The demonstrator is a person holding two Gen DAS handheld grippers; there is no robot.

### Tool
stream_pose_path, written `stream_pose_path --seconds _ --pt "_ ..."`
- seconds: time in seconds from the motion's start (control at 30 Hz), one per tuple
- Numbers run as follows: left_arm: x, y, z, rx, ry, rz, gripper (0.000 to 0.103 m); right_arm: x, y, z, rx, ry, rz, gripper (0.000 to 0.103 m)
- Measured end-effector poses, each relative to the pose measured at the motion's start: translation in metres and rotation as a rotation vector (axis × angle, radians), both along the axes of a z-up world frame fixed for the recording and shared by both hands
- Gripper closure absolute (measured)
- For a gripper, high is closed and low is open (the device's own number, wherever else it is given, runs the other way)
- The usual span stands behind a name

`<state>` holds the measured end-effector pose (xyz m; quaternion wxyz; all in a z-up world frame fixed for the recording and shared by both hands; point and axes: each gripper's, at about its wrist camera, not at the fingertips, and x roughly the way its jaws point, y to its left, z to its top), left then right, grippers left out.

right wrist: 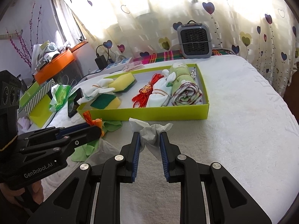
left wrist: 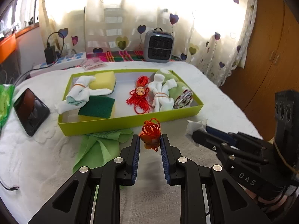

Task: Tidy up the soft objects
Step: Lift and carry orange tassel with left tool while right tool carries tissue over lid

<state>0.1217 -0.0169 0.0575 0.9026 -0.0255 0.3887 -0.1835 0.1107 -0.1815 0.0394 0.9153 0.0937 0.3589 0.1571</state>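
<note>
Soft objects, two of them, are held above a white bedspread (right wrist: 243,112) just short of the green box (left wrist: 130,120) that is taking the rest. Nearest on the left side, the left gripper (left wrist: 150,140) has its fingers narrowed on a small orange charm (left wrist: 151,133) with a looped red cord, the pads pressing its sides so the cord stands free above them. Beside it, the right gripper (right wrist: 149,139) pinches a crumpled white tissue (right wrist: 149,131) at its waist, the loose ends flaring out past the fingertips. Both tools point down toward the near wall of the box, apparently so each piece can be carried over the rim and dropped in.

A green cloth (left wrist: 99,145) lies spread on the bedspread against the near wall of the box, not yet put away. Inside the box, items look grouped by kind: at its left end two sponges (left wrist: 97,108) and a white glove bundle (left wrist: 80,93) tied with a rubber band; toward the middle a red tassel ornament (left wrist: 139,97); at its right end another tied white bundle (left wrist: 160,95) and a rolled patterned cloth (left wrist: 184,97). The charm would seem to belong beside the red ornament.

Left of the box lies a dark phone (left wrist: 30,110). Beyond the box stands a small grey fan (left wrist: 158,45), before a heart-print curtain (left wrist: 214,37).
</note>
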Motion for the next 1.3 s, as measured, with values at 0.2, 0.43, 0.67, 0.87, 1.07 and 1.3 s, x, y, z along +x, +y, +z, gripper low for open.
stream_pose_path --seconds 0.2,0.43,0.67,0.87,1.07,1.3 --pt "0.005 0.008 -0.001 -0.078 0.04 0.0 0.082 -0.001 -0.001 0.001 0.001 -0.003 -0.004 0.081" --pt "0.006 0.007 0.004 -0.064 0.025 0.005 0.082 -0.001 -0.002 0.003 -0.005 -0.007 -0.002 0.081" --pt "0.012 0.009 0.013 -0.048 0.004 0.008 0.082 0.001 -0.002 0.014 -0.021 -0.033 -0.007 0.081" --pt "0.02 0.011 0.018 -0.037 -0.012 0.013 0.082 0.009 -0.001 0.023 -0.036 -0.05 -0.004 0.081" --pt "0.031 0.012 0.02 -0.028 -0.022 0.013 0.082 0.02 0.001 0.031 -0.049 -0.066 -0.001 0.081" --pt "0.046 0.016 0.019 -0.021 -0.023 0.02 0.082 0.04 0.001 0.038 -0.064 -0.079 -0.003 0.081"
